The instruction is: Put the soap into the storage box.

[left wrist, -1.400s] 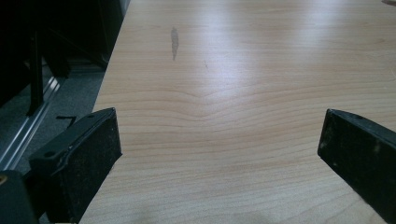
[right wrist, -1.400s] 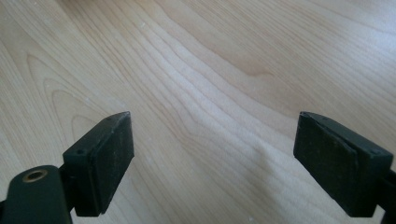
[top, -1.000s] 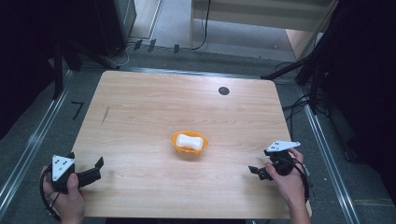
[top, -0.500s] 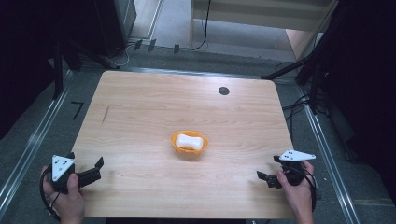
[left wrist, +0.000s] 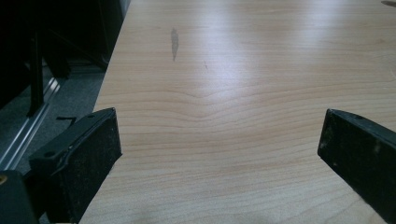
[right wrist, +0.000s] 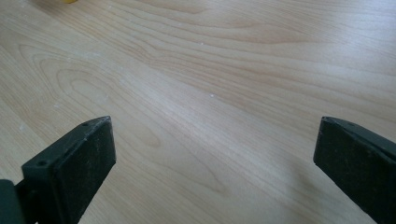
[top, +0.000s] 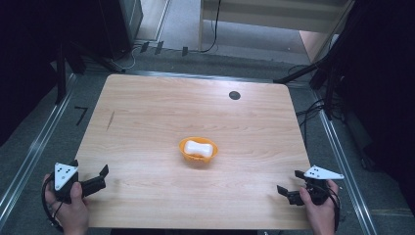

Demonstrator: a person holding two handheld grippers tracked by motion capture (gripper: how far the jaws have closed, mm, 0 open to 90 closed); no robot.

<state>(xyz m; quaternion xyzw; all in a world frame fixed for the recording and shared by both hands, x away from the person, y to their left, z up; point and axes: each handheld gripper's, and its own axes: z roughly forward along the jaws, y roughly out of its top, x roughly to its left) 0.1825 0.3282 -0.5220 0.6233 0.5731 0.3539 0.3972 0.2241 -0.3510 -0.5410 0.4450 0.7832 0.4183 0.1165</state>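
Orange bowl (top: 198, 150) holding a white object (top: 201, 147) is sitting mid-table, well apart from the left gripper (top: 103, 174) and right gripper (top: 289, 190), both gaping empty at the near corners, handling apparently finished.

The high view looks forward and down over the whole counter (top: 147, 127); both gripper views skim low across its near corners, close to the wood.
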